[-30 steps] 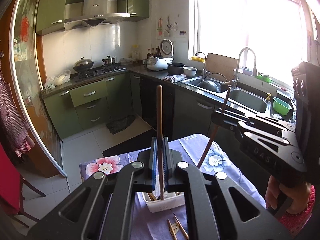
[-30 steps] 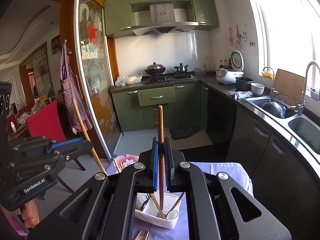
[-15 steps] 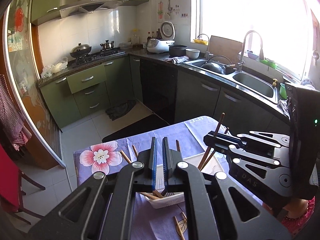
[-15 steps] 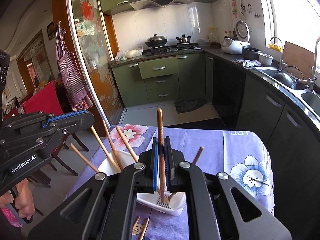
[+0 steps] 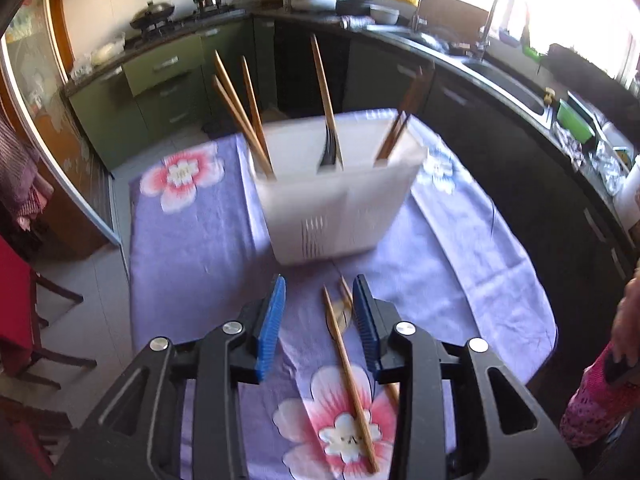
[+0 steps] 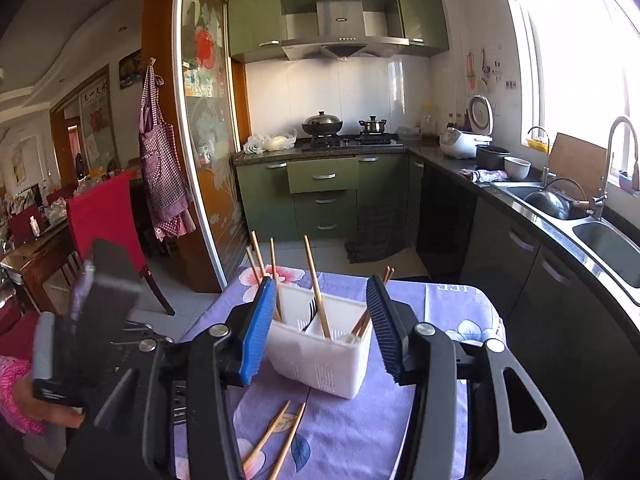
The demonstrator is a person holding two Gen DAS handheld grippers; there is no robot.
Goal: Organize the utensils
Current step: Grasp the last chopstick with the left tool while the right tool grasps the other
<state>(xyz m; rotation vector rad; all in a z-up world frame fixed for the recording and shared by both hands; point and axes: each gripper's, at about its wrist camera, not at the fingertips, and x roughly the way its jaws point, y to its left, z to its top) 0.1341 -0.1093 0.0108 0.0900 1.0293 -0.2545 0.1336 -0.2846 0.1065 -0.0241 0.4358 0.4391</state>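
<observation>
You are in a home kitchen. At the upper centre of the right wrist view, green cabinets [image 6: 256, 20] flank a steel range hood [image 6: 344, 36] over a gas stove [image 6: 352, 141] carrying a wok [image 6: 322, 123] and a small pot [image 6: 373, 124]. Along the right edge, a dark surface [image 6: 452, 162] holds a rice cooker [image 6: 466, 136] and runs to a steel sink [image 6: 600, 236] with a tap [image 6: 616, 156] under a bright window [image 6: 584, 52]. At the left, a checked apron [image 6: 160, 160] hangs beside a red chair [image 6: 104, 216].

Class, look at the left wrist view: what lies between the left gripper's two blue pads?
Between the open left gripper's pads lie two loose wooden chopsticks on the floral tablecloth, in front of the white utensil caddy.
</observation>
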